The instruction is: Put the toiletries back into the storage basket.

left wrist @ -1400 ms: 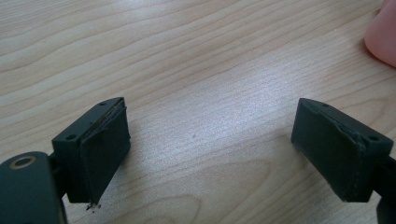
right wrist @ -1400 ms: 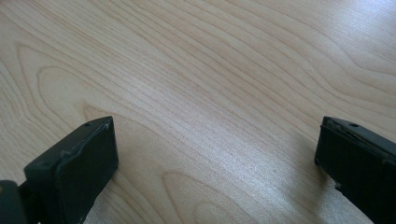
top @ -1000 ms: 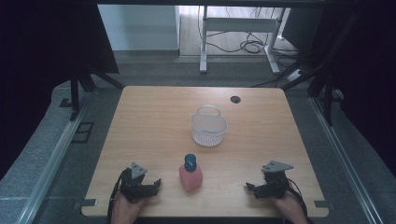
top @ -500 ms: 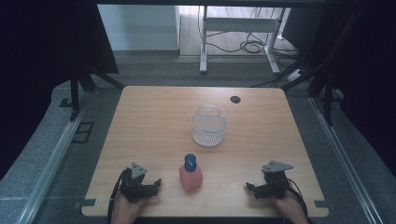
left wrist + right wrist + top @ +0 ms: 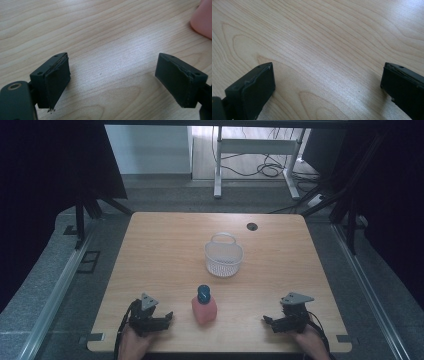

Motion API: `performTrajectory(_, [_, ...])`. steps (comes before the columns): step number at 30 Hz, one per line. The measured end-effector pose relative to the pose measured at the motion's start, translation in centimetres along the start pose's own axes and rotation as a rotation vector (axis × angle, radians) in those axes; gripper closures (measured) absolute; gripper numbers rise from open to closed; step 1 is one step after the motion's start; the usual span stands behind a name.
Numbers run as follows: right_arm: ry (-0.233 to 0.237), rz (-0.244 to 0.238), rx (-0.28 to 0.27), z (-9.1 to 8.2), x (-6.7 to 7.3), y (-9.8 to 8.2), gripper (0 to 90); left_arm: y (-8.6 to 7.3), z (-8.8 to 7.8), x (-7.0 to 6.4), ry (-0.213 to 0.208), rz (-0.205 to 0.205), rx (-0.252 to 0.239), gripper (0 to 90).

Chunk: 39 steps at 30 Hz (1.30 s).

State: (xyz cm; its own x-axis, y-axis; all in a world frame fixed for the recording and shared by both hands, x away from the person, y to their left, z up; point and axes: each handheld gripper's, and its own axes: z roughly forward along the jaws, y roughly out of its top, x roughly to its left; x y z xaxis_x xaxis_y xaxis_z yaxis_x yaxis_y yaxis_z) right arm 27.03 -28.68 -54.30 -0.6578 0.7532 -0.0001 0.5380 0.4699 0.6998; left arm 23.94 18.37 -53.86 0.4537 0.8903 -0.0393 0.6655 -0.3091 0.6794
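While both jaws gape empty, pink bottle (image 5: pixel 204 306) stands beside left gripper (image 5: pixel 167 316), right gripper (image 5: pixel 268 321) well apart; left gripper view catches its edge

The pink bottle (image 5: pixel 204 309) stands upright near the front edge of the table, and it has a dark blue round cap (image 5: pixel 203 293) on top. Its body is short and wide, with soft rounded corners. In the left gripper view a small part of its pink side (image 5: pixel 203 18) shows at the top right corner, resting on the wood.
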Motion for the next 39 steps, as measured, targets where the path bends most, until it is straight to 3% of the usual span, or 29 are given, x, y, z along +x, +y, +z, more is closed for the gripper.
performTrajectory(16, [0.0, -0.001, 0.0, 0.0, 0.0, 0.0, 0.0, 0.6, -1.3, -0.4, -0.038, 0.04, -0.015, 12.5])
performTrajectory(39, [0.001, 0.0, 0.001, 0.0, 0.0, 0.0, 0.0, 2.0, -3.0, -1.9, -0.156, 0.1, -0.041, 14.5])
